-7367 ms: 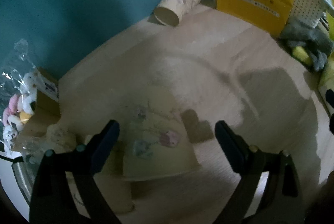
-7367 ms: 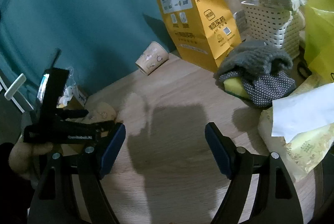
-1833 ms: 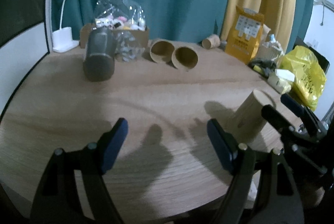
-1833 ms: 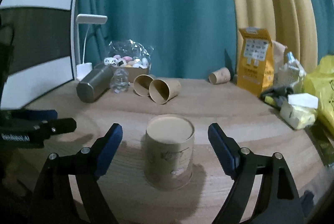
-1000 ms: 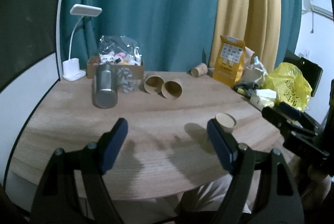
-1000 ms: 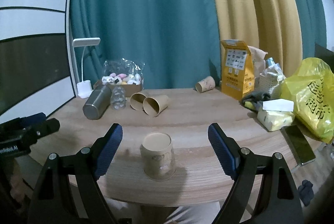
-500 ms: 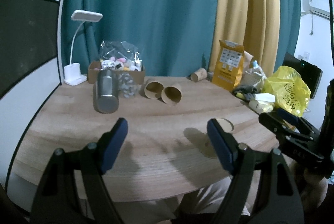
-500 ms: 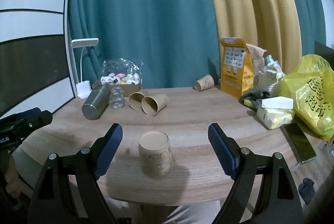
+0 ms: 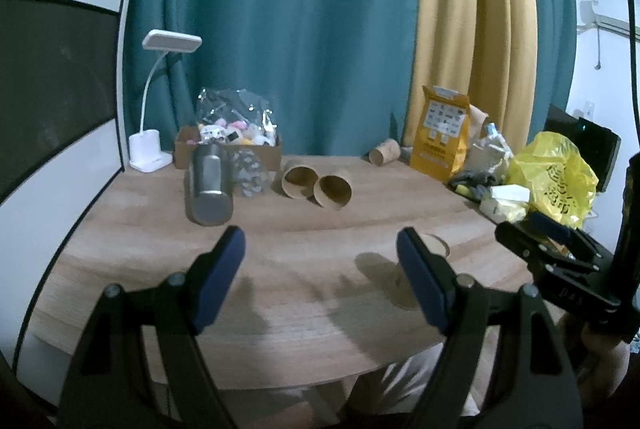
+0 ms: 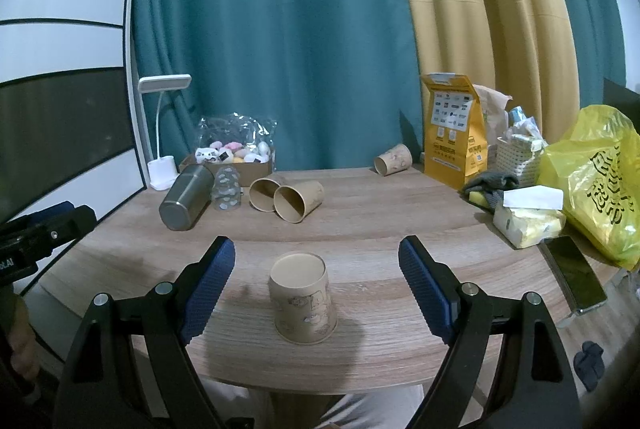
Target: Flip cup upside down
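Note:
A paper cup (image 10: pixel 302 303) with cartoon prints stands upside down near the front edge of the round wooden table (image 10: pixel 380 213). My right gripper (image 10: pixel 316 287) is open and empty, held back from the cup, with the cup between its fingers in the view. In the left wrist view the same cup (image 9: pixel 416 269) is partly hidden behind my right finger. My left gripper (image 9: pixel 320 277) is open and empty, back from the table edge. The right gripper (image 9: pixel 560 261) shows at the far right of the left wrist view.
Two paper cups (image 10: pixel 286 199) lie on their sides mid-table, another (image 10: pixel 393 159) lies near the yellow bag (image 10: pixel 454 145). A steel tumbler (image 10: pixel 186 203) lies at left beside a box of toys (image 10: pixel 230 157) and a white lamp (image 10: pixel 162 165). A yellow plastic bag (image 10: pixel 596 181), tissues and a phone (image 10: pixel 576 279) are at right.
Both grippers have drawn back from the table since 1.8 s ago and stay open. The cup stands upside down where it was. In the last half second little has moved.

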`<state>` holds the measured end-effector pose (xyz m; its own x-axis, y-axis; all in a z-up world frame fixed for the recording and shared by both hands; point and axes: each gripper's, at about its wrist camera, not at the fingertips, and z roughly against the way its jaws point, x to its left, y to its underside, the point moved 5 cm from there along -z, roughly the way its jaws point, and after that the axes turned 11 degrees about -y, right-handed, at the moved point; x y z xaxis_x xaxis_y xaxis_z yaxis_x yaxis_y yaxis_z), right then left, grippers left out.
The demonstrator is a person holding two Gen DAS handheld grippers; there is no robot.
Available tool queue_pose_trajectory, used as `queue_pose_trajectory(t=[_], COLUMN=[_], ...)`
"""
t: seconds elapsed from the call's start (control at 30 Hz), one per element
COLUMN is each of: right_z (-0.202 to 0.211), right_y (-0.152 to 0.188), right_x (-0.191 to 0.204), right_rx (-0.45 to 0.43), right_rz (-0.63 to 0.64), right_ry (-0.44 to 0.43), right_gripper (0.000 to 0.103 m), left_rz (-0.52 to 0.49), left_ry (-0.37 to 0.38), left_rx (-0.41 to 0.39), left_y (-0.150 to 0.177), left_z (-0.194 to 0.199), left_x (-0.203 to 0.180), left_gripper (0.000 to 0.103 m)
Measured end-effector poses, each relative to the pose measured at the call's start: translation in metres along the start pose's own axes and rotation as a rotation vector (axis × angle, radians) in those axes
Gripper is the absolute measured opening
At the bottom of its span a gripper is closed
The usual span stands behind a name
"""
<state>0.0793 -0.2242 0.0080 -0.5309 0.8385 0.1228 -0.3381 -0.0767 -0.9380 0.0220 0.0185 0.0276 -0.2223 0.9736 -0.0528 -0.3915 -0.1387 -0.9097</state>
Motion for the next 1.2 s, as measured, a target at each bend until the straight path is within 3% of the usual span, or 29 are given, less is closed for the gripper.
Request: queue_pose_trajectory(t=[0.47, 0.6, 1.2], right_z=[-0.0003, -0.0001, -0.0011], right_y=[0.0002, 0.0001, 0.0002], right_x=[0.0003, 0.0005, 0.0034], right_rx=[-0.001, -0.001, 0.003], right_rz=[0.001, -0.002, -0.001], right_ry=[0.001, 0.002, 0.0], right_gripper=[0.087, 0.087, 0.087], left_rz=[0.002, 0.008, 0.021], left_ry=[-0.028, -0.033, -0.028], left_rx=[0.011, 0.007, 0.018], left_y=[0.0011, 0.0023, 0.003], left_z=[-0.0036, -0.0022, -0.0019], left_x=[0.003, 0.0038, 0.0087], left_gripper=[0.08, 0.09, 0.09])
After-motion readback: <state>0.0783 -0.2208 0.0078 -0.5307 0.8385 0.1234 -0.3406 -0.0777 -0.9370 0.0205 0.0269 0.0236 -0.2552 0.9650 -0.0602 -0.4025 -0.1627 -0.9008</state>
